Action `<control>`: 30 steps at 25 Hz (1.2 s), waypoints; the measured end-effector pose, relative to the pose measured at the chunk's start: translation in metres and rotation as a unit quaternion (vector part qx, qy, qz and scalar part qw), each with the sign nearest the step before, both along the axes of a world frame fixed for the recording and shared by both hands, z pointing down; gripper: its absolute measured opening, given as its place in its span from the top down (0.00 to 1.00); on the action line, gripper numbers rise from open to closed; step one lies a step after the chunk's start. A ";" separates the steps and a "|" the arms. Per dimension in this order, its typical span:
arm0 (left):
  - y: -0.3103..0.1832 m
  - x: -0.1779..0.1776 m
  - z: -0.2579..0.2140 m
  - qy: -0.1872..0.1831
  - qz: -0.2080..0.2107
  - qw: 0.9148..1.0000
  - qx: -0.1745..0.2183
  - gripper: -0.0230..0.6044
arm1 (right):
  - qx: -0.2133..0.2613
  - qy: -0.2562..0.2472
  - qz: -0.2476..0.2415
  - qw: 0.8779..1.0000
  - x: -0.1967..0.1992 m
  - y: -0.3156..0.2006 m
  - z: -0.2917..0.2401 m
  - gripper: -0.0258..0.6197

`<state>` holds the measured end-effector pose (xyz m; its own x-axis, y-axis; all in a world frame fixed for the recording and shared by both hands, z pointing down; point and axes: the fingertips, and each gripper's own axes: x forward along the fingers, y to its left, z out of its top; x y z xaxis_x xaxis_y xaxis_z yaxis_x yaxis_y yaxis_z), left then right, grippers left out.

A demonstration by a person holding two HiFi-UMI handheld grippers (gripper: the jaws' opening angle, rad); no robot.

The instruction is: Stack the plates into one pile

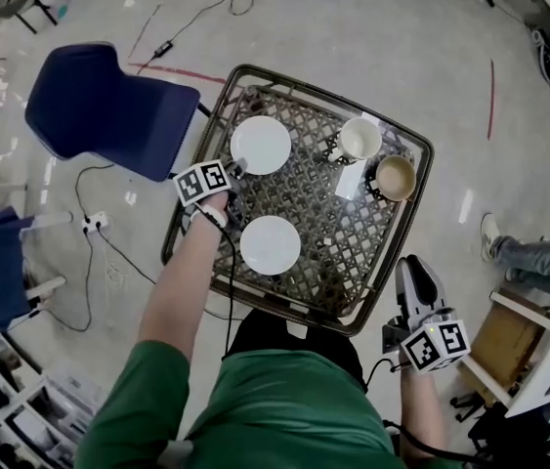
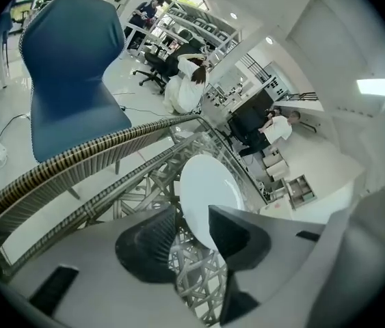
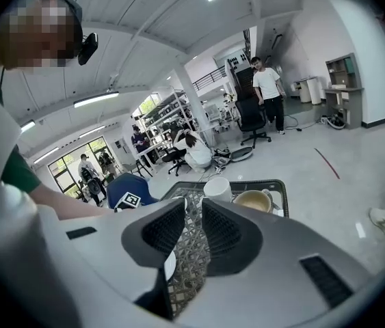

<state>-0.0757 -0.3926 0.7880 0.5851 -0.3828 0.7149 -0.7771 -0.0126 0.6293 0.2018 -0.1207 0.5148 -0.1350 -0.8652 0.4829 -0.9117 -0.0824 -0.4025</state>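
Poised to grasp the far round white plate [image 1: 260, 145] at the woven wicker worktop's [image 1: 353, 247] 11 o'clock, left hand-held gripper [image 1: 234, 170] wide open, empty, at its rim, right hand-held gripper [image 1: 416, 274] half-open, idle; next, likely clamp and carry to the 7 o'clock plate [image 1: 271, 245].

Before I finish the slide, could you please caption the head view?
Open left gripper at the far white plate on the wicker table; near white plate apart, right gripper beside the table.
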 end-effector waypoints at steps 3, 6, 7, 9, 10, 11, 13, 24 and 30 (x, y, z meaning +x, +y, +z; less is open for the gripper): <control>-0.005 0.006 0.001 0.005 -0.003 1.000 0.002 0.71 | -0.002 -0.001 0.002 1.000 0.002 0.000 0.002 0.81; -0.005 0.008 0.003 0.008 -0.004 1.000 -0.004 0.77 | -0.002 -0.003 0.000 1.000 0.000 0.001 0.004 0.81; -0.004 0.008 0.005 0.007 -0.003 1.000 -0.007 0.80 | -0.003 -0.004 0.000 1.000 0.000 0.002 0.004 0.81; 0.000 0.007 0.005 0.009 -0.005 1.000 -0.008 0.86 | -0.004 -0.005 -0.001 1.000 -0.001 0.004 0.005 0.81; 0.000 0.007 0.003 0.013 -0.010 1.000 -0.006 0.86 | -0.005 -0.004 -0.001 1.000 0.000 0.005 0.005 0.81; 0.001 0.007 0.000 0.020 -0.017 1.000 -0.002 0.87 | -0.005 -0.004 -0.001 1.000 0.000 0.006 0.005 0.81; 0.003 0.008 -0.009 0.036 -0.030 0.999 0.004 0.88 | -0.004 -0.004 -0.002 1.000 0.001 0.008 0.003 0.82; 0.050 -0.001 -0.052 0.075 -0.041 0.996 0.023 0.91 | 0.029 -0.008 -0.048 0.998 -0.012 -0.003 -0.012 0.82; 0.076 -0.001 -0.092 0.104 -0.028 0.992 0.060 0.91 | 0.042 -0.013 -0.070 0.997 -0.019 0.000 -0.019 0.82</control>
